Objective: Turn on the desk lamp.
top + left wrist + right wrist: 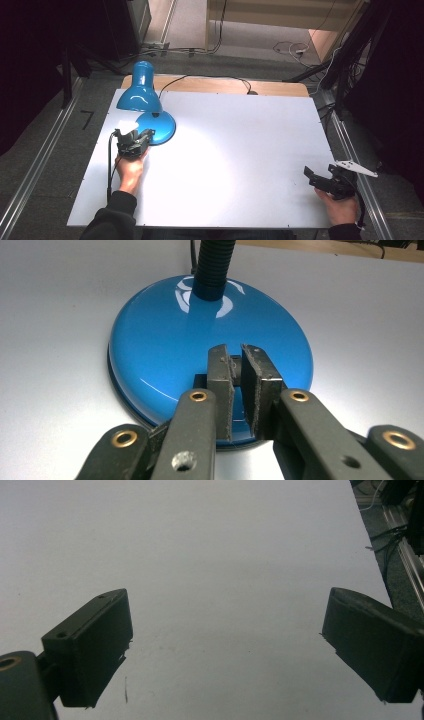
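A blue desk lamp stands at the table's far left, its round base (161, 126) under a blue shade (140, 92). The table beside it is brightly lit. My left gripper (147, 135) rests on the near edge of the base (165, 330). In the left gripper view the gripper (238, 365) has its jaws drawn almost together, tips down at a small black switch (201, 379) on the base. A black flexible neck (212, 265) rises from the base. My right gripper (320, 173) sits near the table's right front corner, open (225, 650) over bare table with nothing between the jaws.
The white table top (240, 150) is bare apart from the lamp. The lamp's black cord (210, 77) runs off the far edge. Metal rails (350, 150) flank the table, with cables (295, 49) on the floor beyond.
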